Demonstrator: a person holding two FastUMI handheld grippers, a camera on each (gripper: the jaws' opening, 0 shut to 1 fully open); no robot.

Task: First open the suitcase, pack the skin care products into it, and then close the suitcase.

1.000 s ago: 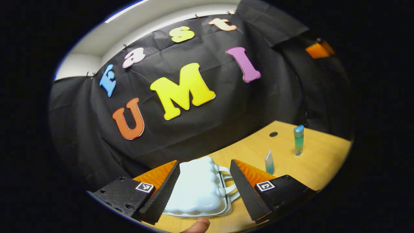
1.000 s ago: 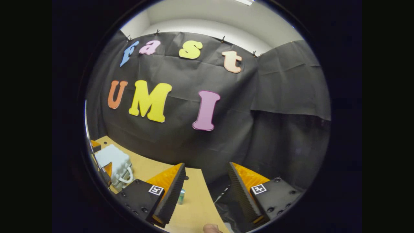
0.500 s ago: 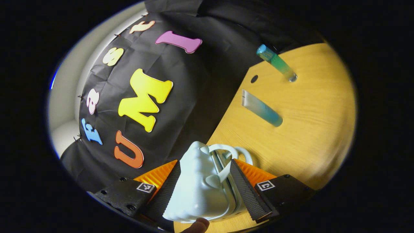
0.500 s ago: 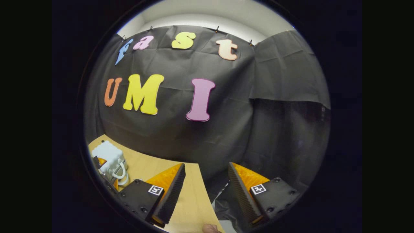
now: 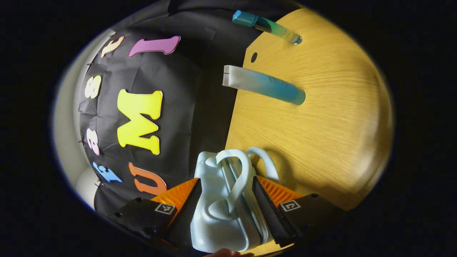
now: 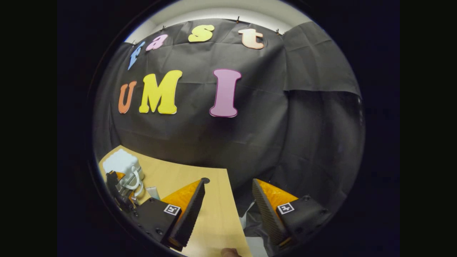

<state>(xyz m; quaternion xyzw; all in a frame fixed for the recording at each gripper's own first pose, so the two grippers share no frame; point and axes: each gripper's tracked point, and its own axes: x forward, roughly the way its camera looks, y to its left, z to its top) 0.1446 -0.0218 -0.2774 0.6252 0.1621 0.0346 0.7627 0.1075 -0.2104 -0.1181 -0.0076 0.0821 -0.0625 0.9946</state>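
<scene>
A small pale suitcase (image 5: pixel 217 214) sits closed between the fingers of my left gripper (image 5: pixel 225 180), which is shut on its two sides. Its two loop handles (image 5: pixel 237 167) point away from the camera. The left gripper view is rolled about a quarter turn. On the wooden table (image 5: pixel 321 135) beyond stand a blue-and-white tube (image 5: pixel 264 85) and a teal bottle (image 5: pixel 267 26) with a blue cap. In the right gripper view the suitcase (image 6: pixel 121 162) is far left with the left gripper (image 6: pixel 116 185) on it. My right gripper (image 6: pixel 226 210) is open with nothing between its fingers, over the table's right edge.
A small round hole (image 5: pixel 254 57) marks the table near its back edge, also seen as the hole (image 6: pixel 205 180) in the right gripper view. Black cloth walls stand close behind and to the right of the table (image 6: pixel 214 221).
My left gripper has closed on the suitcase and rolled about a quarter turn with it. The right gripper has shifted slightly and stays open.
</scene>
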